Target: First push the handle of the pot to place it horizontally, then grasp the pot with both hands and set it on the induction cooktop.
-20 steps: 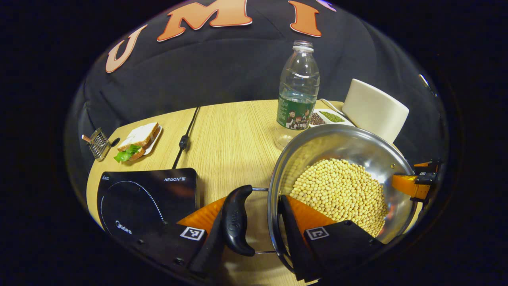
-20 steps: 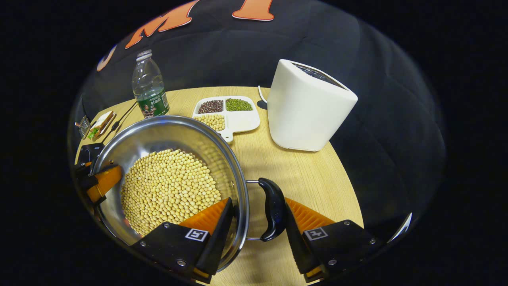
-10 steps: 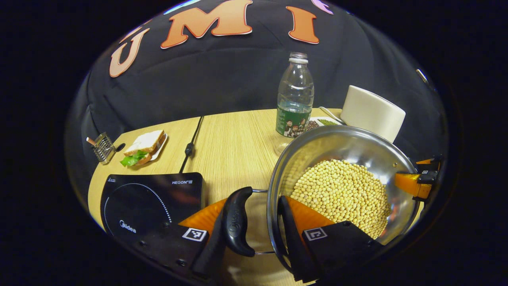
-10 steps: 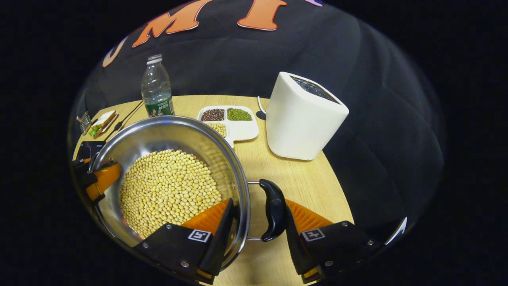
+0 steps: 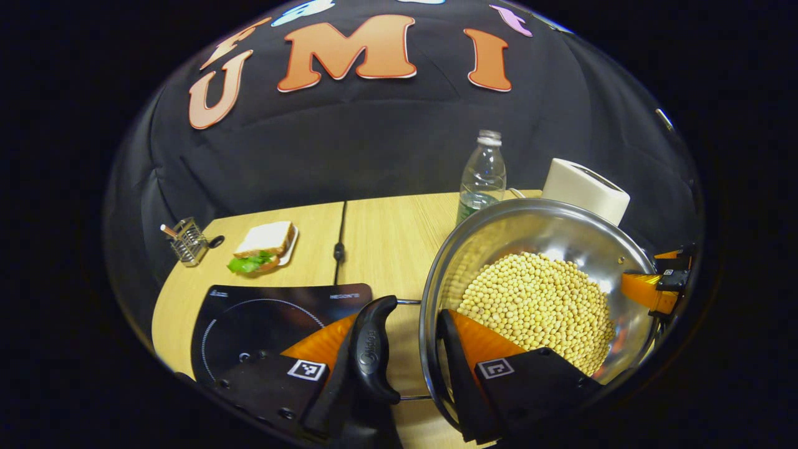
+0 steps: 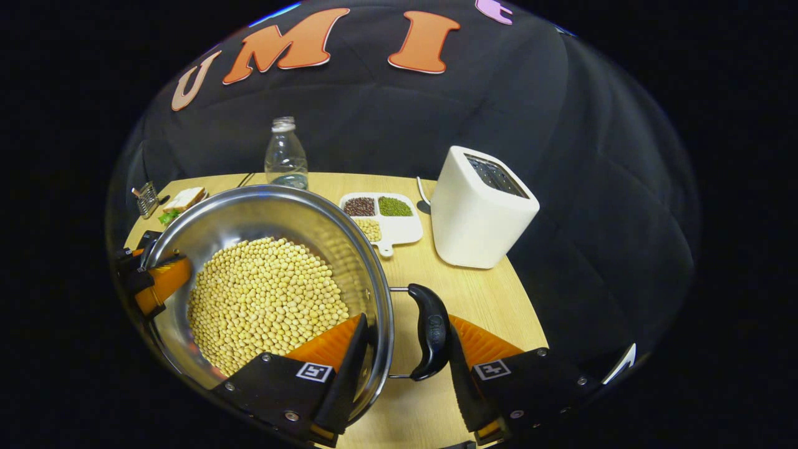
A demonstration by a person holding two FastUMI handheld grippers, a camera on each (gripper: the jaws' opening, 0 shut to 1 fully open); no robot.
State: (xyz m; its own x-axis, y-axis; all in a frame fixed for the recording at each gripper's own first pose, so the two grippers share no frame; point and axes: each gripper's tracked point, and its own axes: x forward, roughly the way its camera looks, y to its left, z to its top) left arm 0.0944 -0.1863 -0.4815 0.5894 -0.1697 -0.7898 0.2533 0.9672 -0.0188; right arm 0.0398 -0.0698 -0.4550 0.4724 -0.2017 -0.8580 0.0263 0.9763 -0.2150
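A steel pot (image 5: 530, 227) half full of soybeans (image 5: 536, 305) is held above the wooden table between both grippers. My left gripper (image 5: 399, 319) is shut on the pot's black side handle (image 5: 372, 349) and rim, with one finger inside the pot. My right gripper (image 6: 406, 321) is shut the same way on the opposite black handle (image 6: 431, 330) and the rim of the pot (image 6: 249, 215). The black induction cooktop (image 5: 262, 318) lies on the table just left of and below the pot. Its near edge is hidden behind my left gripper's finger.
A water bottle (image 5: 483, 178) and a white toaster (image 6: 480, 209) stand behind the pot. A divided tray of beans (image 6: 383, 215) lies beside the toaster. A sandwich (image 5: 265, 246), a small wire holder (image 5: 187, 240) and a black cable (image 5: 338, 249) lie beyond the cooktop.
Both grippers have lifted the pot higher and carried it left. The table, bottle and toaster look smaller, and the cooktop has slid closer under my left gripper.
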